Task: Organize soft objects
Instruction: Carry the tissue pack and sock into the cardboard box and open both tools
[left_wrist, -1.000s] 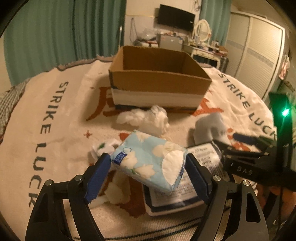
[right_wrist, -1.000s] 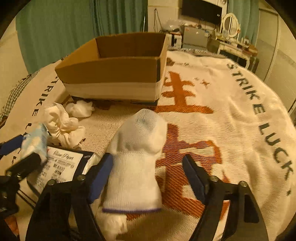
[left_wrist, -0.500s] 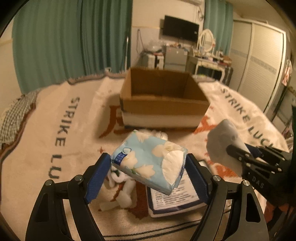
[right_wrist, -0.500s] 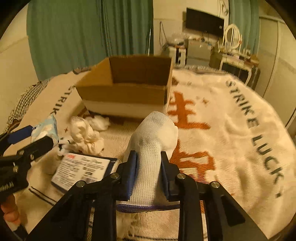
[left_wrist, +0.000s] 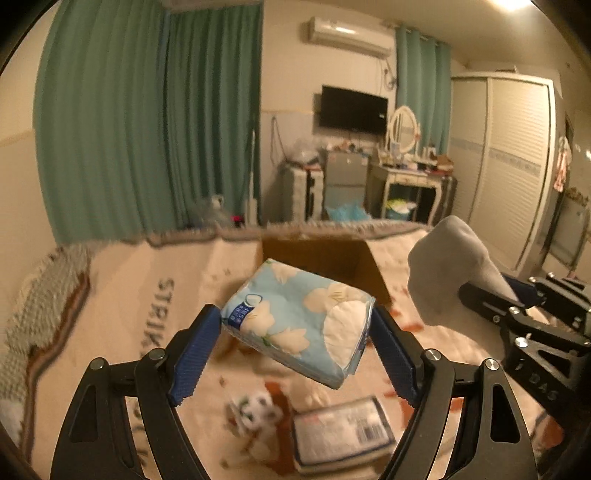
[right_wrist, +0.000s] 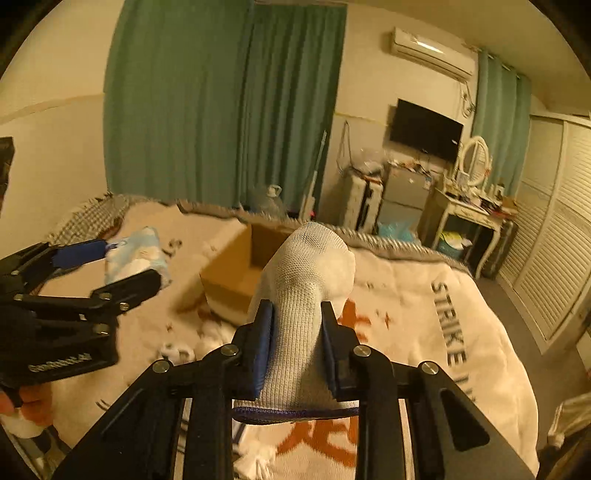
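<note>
My left gripper (left_wrist: 295, 332) is shut on a blue flowered tissue pack (left_wrist: 295, 325) and holds it high above the blanket; it also shows in the right wrist view (right_wrist: 110, 269). My right gripper (right_wrist: 295, 332) is shut on a white sock (right_wrist: 303, 295), also lifted; the sock shows at the right of the left wrist view (left_wrist: 450, 269). The open cardboard box (right_wrist: 236, 273) stands on the blanket beyond both; the tissue pack partly hides it in the left wrist view (left_wrist: 332, 254).
On the blanket (right_wrist: 424, 314) below lie a flat dark-edged tissue pack (left_wrist: 343, 435), a small white-and-dark soft item (left_wrist: 255, 410) and crumpled white cloths (right_wrist: 210, 332). Green curtains (left_wrist: 147, 129), a dresser (left_wrist: 413, 181) and a wardrobe (left_wrist: 513, 166) stand beyond the bed.
Both grippers have risen well above the blanket with their loads. The right gripper closed on the sock, which had stood between its open jaws. The box now looks smaller and lower.
</note>
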